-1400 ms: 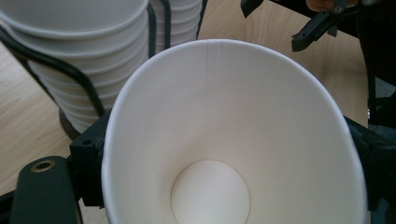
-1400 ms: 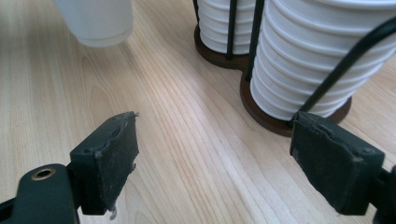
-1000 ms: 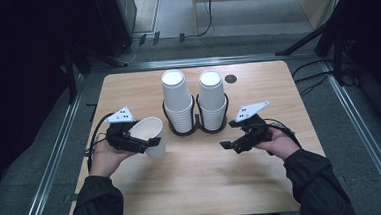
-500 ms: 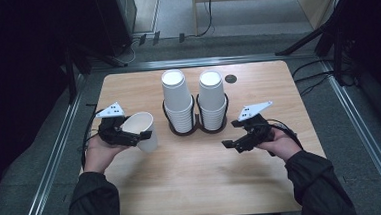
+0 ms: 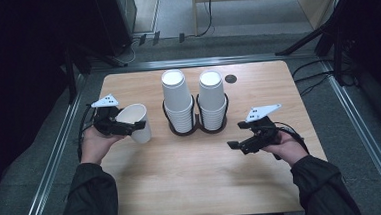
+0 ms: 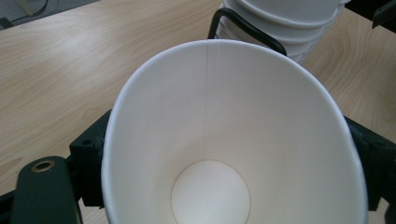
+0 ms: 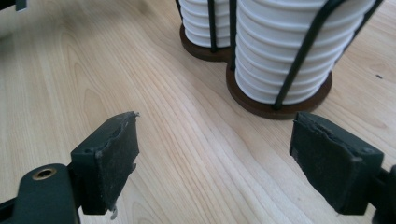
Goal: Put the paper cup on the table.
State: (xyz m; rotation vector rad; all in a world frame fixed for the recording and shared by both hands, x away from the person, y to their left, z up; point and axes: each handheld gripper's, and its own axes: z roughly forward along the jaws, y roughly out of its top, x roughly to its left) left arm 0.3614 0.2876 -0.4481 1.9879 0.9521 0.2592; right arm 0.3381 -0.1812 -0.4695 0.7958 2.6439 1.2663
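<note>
The left tongs [image 5: 129, 125] squeeze a white paper cup [image 5: 135, 123] at the left of the high view, to the left of the cup holder [image 5: 196, 128]. The cup leans on its side, and its open mouth faces the camera in the left gripper view [image 6: 219, 140], with a black jaw pressing on each side. The right tongs [image 5: 235, 146] are wide open and hold nothing, low at the right of the table [image 5: 193, 182]. Two tall stacks of white cups [image 5: 177, 101] stand in the black wire holder in the middle.
</note>
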